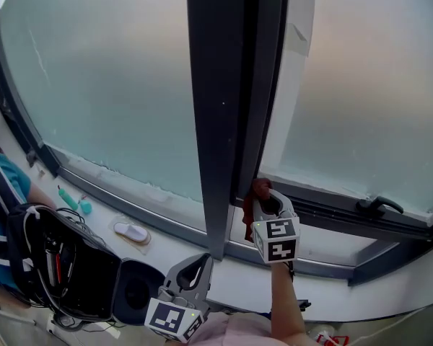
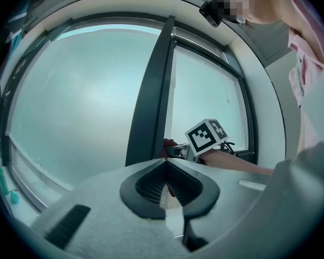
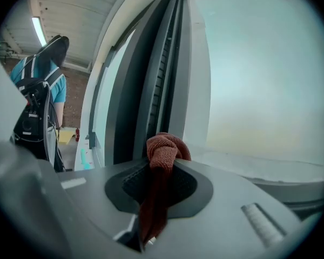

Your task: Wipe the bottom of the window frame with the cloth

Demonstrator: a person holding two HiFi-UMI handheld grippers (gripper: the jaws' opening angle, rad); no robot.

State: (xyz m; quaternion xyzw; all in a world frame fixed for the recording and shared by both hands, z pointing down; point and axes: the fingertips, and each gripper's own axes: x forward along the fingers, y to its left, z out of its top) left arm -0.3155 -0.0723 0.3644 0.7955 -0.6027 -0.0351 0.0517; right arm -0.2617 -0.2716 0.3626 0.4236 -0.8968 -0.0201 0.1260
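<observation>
A reddish-brown cloth [image 1: 254, 197] is bunched between the jaws of my right gripper [image 1: 265, 195], which is shut on it. The cloth's tip sits at the dark bottom window frame [image 1: 325, 218], just right of the foot of the vertical mullion [image 1: 224, 107]. The right gripper view shows the cloth [image 3: 162, 151] knotted at the jaw tips and trailing back down between them. My left gripper [image 1: 199, 260] hangs lower and to the left, over the white sill [image 1: 231, 283], shut with nothing in it. The left gripper view looks past its closed jaws at the right gripper's marker cube [image 2: 207, 135].
A black window handle [image 1: 379, 206] lies on the frame to the right. On the left sill are a teal item [image 1: 72, 202] and a white object [image 1: 132, 231]. A black backpack [image 1: 58, 265] and a person in a blue shirt [image 1: 1, 186] are at lower left.
</observation>
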